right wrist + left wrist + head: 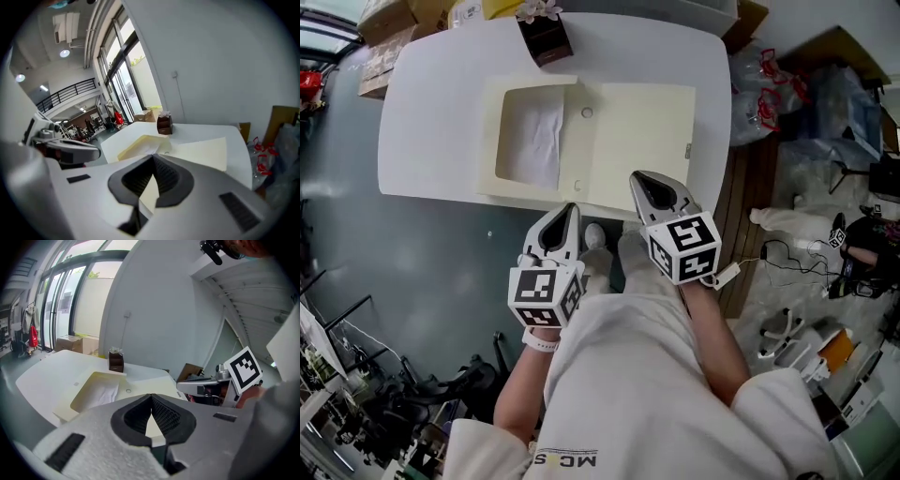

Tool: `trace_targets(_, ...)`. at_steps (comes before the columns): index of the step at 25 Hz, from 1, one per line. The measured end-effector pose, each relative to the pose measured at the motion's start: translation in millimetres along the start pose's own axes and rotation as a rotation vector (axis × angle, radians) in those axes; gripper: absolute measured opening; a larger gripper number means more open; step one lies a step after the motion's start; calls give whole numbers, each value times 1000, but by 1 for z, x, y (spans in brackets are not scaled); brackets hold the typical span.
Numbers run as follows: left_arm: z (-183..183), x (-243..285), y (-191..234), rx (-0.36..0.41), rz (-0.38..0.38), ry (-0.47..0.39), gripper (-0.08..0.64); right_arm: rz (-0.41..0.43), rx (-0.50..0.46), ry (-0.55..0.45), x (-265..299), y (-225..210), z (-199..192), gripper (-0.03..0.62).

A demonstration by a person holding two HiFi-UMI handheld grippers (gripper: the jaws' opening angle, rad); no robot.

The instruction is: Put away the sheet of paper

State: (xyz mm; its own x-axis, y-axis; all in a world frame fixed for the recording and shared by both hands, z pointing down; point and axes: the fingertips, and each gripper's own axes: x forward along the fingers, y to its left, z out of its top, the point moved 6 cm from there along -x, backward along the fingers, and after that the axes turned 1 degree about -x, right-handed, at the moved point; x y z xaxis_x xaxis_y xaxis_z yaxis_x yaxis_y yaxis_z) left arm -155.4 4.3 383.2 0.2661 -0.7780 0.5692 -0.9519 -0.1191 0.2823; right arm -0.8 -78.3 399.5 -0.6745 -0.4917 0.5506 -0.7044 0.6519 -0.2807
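A white sheet of paper [536,141] lies in the shallow tray of an open cream case [490,141] on the white table [422,94]. The case's flat lid [642,131] lies folded out to the right. My left gripper [572,208] hangs just off the table's near edge, shut and empty. Beside it my right gripper [639,178] reaches over the near edge by the lid's corner, also shut and empty. In the left gripper view the closed tips [151,397] point toward the paper [104,392]. In the right gripper view the closed tips [153,157] face the lid [199,152].
A brown tissue box [546,37] stands at the table's far edge behind the case. Cardboard boxes [384,37] sit past the far left corner. Plastic bags [769,89], cables and other clutter crowd the floor to the right.
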Motion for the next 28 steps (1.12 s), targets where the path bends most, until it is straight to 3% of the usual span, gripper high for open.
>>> trace_targets(9, 33, -24, -30, 35, -67, -85, 26, -119, -98, -88, -87, -16, 15, 14)
trace_targets(21, 55, -37, -57, 82, -117, -137, 26, -258, -90, -246, -157, -18, 25, 15)
trace_targets(28, 62, -43, -62, 109, -127, -165, 26, -281, -89, -273, -169, -13, 26, 14)
